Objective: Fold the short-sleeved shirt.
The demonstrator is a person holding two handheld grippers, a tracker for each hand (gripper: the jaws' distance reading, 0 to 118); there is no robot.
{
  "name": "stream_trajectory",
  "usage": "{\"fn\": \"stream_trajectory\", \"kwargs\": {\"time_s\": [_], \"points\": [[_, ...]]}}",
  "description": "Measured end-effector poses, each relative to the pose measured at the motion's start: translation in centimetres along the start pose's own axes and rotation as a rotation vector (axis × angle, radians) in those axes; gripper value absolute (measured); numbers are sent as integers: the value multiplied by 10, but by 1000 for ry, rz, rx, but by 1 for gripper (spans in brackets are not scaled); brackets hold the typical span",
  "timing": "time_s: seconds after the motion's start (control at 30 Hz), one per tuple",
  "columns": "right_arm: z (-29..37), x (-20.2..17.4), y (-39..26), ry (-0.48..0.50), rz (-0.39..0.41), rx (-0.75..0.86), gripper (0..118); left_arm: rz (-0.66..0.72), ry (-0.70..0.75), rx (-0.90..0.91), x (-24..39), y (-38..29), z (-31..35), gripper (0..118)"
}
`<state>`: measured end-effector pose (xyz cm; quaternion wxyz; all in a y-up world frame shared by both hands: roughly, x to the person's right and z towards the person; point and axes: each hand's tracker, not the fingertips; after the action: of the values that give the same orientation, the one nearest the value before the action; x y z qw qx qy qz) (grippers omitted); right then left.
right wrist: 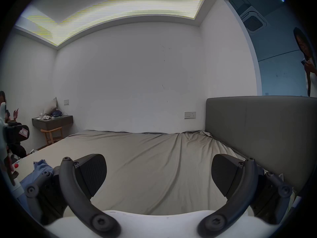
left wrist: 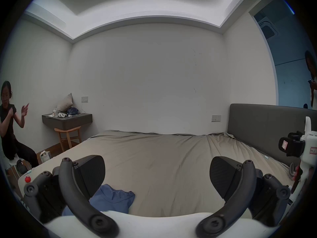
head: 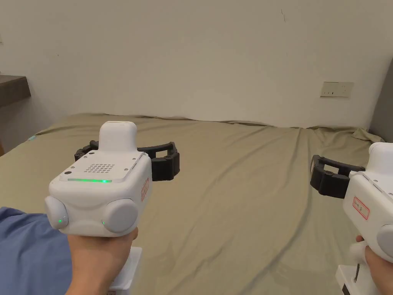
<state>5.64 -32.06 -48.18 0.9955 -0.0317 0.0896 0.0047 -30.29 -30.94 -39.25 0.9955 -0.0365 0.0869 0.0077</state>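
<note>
A blue short-sleeved shirt (head: 27, 249) lies crumpled on the near left part of the bed, below and behind my left gripper (head: 126, 153). In the left gripper view the shirt (left wrist: 113, 200) shows under the left jaw, and my left gripper (left wrist: 157, 171) stands open over bare sheet with nothing between its jaws. My right gripper (head: 334, 178) hovers at the right, also open and empty (right wrist: 158, 171). In the right gripper view the shirt (right wrist: 41, 168) is off to the left, well apart from that gripper. Neither gripper touches the shirt.
An olive sheet covers the bed (head: 238, 184), with creases toward the right. A grey headboard (left wrist: 265, 126) stands on the right. A wall shelf (left wrist: 66, 119) over a wooden stool (left wrist: 68, 137) is far left. One person (left wrist: 8, 130) sits at left; another (left wrist: 312, 80) stands at right.
</note>
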Motion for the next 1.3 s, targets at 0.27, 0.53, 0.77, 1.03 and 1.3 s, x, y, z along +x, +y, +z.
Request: {"fn": "stream_trajectory", "kwargs": {"time_s": [0.27,0.53,0.77,1.03,1.3], "points": [[0,-1,2,6,1,-2,118,9,-2,14,-1,3,-1,118],[0,-4,5,22,7,-8,118,17,-16,7,0,4,-2,118],[-3,-4,9,22,11,-4,118,16,-8,19,-1,9,-4,118],[-12,0,8,0,9,-9,118,12,5,23,-1,11,-11,118],[-18,2,7,-7,17,-11,118,14,-4,-2,3,5,-18,118]]}}
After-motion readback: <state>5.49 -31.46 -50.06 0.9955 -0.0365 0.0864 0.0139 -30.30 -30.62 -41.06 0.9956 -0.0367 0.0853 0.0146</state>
